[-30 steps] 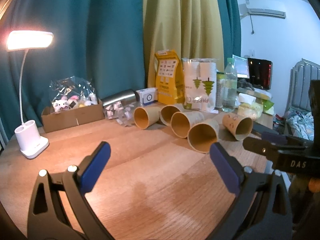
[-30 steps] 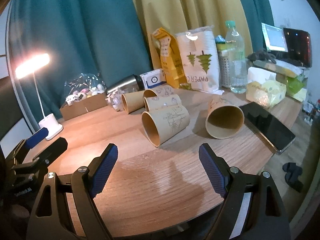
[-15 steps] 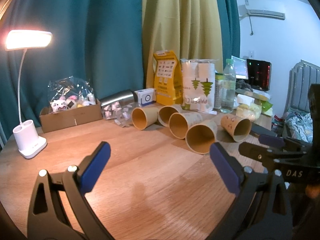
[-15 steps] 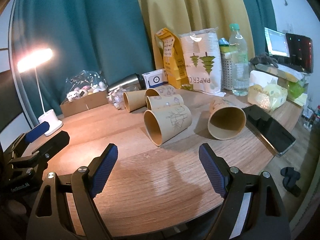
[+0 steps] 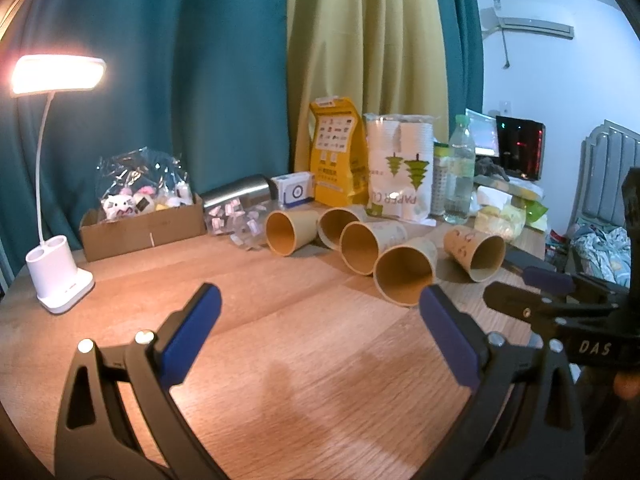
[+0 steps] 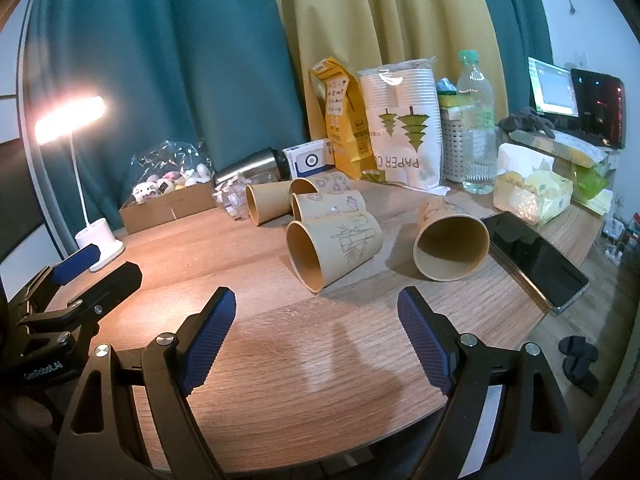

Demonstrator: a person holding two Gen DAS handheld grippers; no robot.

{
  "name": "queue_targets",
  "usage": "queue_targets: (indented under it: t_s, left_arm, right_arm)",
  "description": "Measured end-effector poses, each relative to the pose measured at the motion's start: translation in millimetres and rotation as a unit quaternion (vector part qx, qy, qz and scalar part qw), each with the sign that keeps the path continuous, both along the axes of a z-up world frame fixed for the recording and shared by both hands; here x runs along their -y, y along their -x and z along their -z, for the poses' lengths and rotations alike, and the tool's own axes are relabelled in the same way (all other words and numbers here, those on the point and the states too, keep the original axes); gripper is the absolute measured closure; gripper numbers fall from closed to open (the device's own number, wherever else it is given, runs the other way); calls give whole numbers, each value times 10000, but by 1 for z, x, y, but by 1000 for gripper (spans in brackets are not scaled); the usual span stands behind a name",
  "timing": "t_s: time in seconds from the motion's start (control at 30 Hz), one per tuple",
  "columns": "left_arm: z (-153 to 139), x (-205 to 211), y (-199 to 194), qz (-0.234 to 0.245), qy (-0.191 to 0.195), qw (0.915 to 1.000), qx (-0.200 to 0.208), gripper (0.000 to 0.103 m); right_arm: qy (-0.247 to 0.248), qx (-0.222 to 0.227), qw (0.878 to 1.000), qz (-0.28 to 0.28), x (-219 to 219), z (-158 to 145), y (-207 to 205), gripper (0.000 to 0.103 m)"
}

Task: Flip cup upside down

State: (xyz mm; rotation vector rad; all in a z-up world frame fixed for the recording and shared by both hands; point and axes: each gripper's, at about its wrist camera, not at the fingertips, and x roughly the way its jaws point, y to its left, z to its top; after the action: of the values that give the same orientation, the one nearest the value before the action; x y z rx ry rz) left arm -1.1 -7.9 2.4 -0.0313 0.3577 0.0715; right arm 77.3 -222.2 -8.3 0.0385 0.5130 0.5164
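Several brown paper cups lie on their sides on the wooden table (image 5: 280, 340), mouths toward me. In the right wrist view the nearest are a bamboo-print cup (image 6: 332, 248) and a separate cup (image 6: 450, 242) to its right, beside a phone. In the left wrist view the same row runs from the far-left cup (image 5: 286, 232) to the right-most cup (image 5: 476, 252). My left gripper (image 5: 316, 332) is open and empty, short of the row. My right gripper (image 6: 316, 336) is open and empty, in front of the bamboo-print cup.
A lit desk lamp (image 5: 60, 276) stands at the left, with a cardboard box of toys (image 5: 140, 220) behind. A yellow bag (image 6: 340, 120), a paper-cup pack (image 6: 400, 120) and a water bottle (image 6: 476, 128) stand at the back. A black phone (image 6: 536, 260) lies at the right table edge.
Both grippers have drifted slightly toward the cups, which look a little larger and lower in view. Both stay open and empty; no cup has moved.
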Motion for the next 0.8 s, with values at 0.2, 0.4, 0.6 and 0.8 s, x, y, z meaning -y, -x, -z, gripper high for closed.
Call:
queue_targets:
  t_s: [0.2, 0.4, 0.6, 0.8]
  left_arm:
    - [0, 0, 0, 1, -4, 10000, 10, 3]
    - [0, 0, -1, -1, 15, 10000, 2, 3]
    - [0, 0, 0, -3, 13, 10000, 9, 3]
    - [1, 0, 0, -5, 9, 10000, 11, 3]
  right_arm:
    - [-4, -6, 10000, 0, 1, 0, 0, 17]
    - [-4, -17, 10000, -5, 1, 1, 0, 17]
    - [-10, -19, 10000, -6, 1, 1, 0, 17]
    - [-18, -19, 10000, -10, 2, 1, -1, 17]
